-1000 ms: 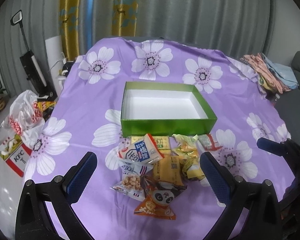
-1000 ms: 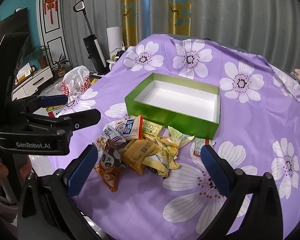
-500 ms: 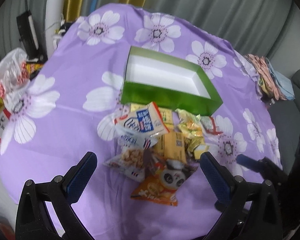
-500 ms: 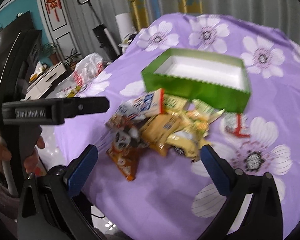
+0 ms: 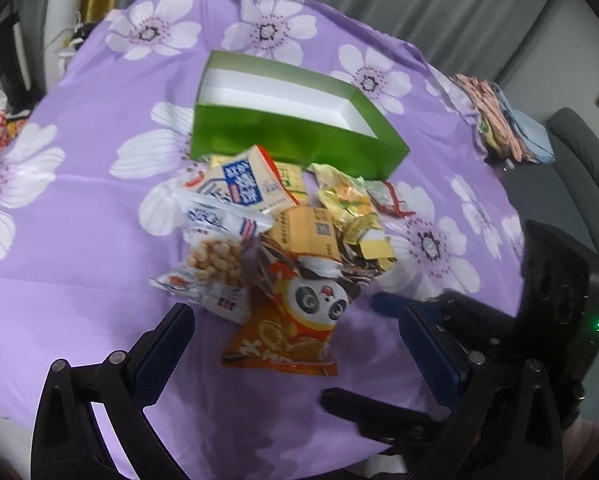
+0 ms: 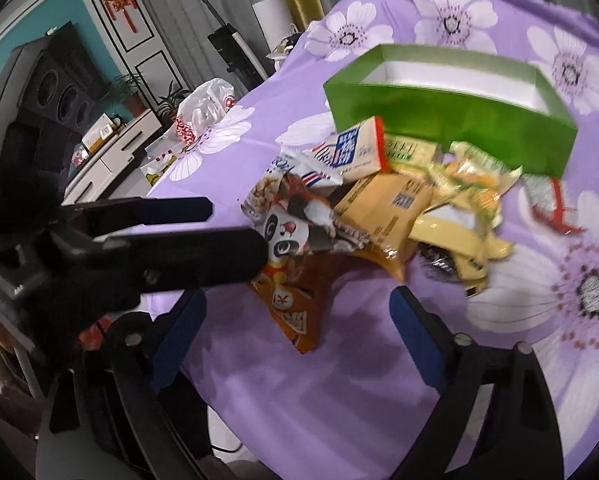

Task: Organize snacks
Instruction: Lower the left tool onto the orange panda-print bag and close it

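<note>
Both tools have dropped toward the heap of snack packets [image 5: 287, 236], which now looms larger in each wrist view than a second ago. On the left tool [image 5: 295, 344] the two blue pads are spread wide with nothing between them, hovering just short of the orange panda packet [image 5: 299, 320]. The right tool [image 6: 297, 332] has just been closing a little, yet its jaws also stand wide and empty. The panda packet lies flat at the near edge of the heap, its long axis running from the tools toward the green box [image 5: 299, 140]. The box sits just behind the heap on the purple flowered cloth [image 5: 79, 280] covering the counter, white inside and empty, its long side facing the packets.
</note>
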